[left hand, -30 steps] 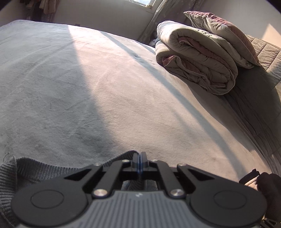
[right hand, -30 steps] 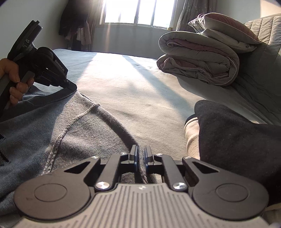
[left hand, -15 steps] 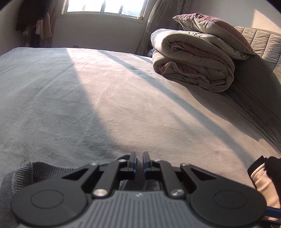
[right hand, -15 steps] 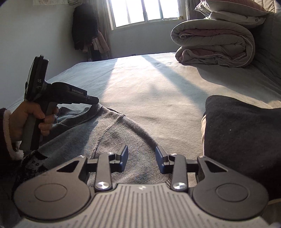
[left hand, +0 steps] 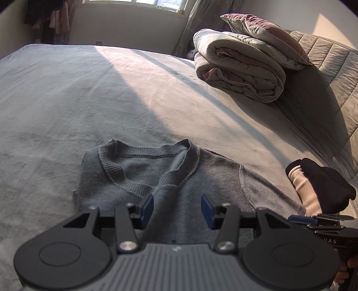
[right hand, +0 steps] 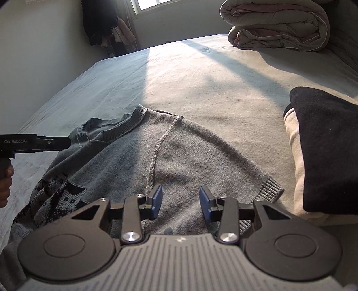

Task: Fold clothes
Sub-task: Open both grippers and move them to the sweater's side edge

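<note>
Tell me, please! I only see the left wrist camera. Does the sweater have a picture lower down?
Observer: Yes. The grey sweater has a black knitted pattern on its lower front, below what your view shows.
Operator: Is the other gripper grabbing it?
Observer: No. The right gripper is open above the sweater, and its pads are not pinching any cloth.

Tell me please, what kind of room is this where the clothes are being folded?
Most likely a bedroom in a home. The grey sweater lies on a wide bed; a folded duvet with a pillow on top sits by a padded headboard, under a curtained window.
</note>
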